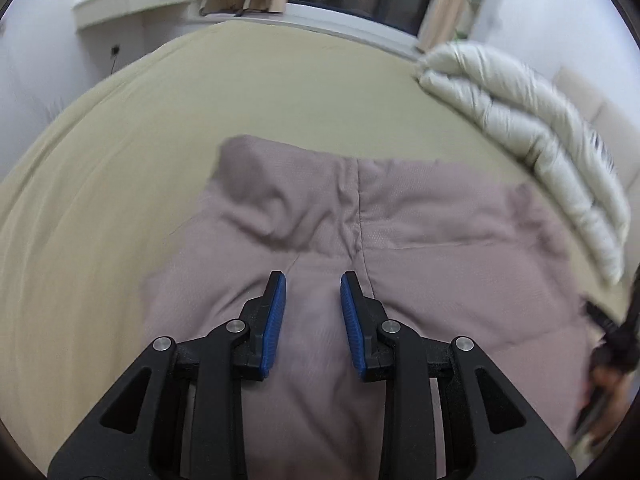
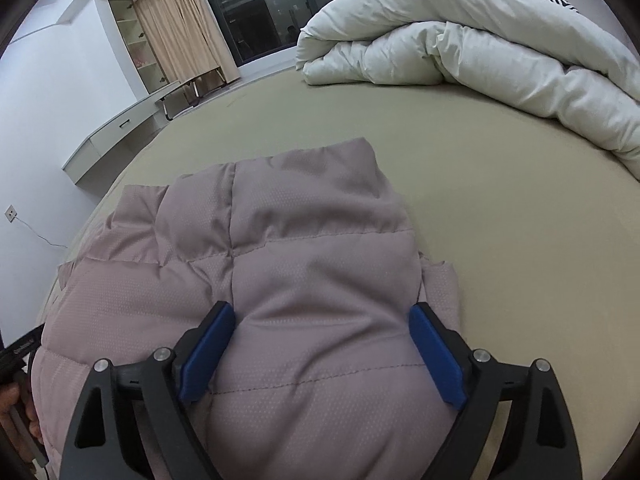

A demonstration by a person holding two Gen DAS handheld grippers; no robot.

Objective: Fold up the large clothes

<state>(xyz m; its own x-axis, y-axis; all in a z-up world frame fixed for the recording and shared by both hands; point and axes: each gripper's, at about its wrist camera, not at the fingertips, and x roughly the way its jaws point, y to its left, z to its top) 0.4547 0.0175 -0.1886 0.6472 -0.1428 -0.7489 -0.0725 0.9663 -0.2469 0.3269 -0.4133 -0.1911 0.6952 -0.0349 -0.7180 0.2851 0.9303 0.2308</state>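
Note:
A mauve quilted puffer jacket (image 1: 360,232) lies on the beige bed sheet (image 1: 120,160); it also shows in the right wrist view (image 2: 304,248), partly folded into a padded bundle. My left gripper (image 1: 313,286) is open, its blue pads (image 1: 276,312) apart, and it hovers just over the jacket. My right gripper (image 2: 322,314) is wide open with a puffy part of the jacket between its blue pads (image 2: 208,352). The other gripper and the hand on it show at the edge of each view (image 1: 616,344).
A rolled white duvet (image 2: 480,52) lies at the far right of the bed, also in the left wrist view (image 1: 532,128). A white wall desk (image 2: 120,128), curtains (image 2: 180,28) and a dark window (image 2: 272,8) stand beyond the bed.

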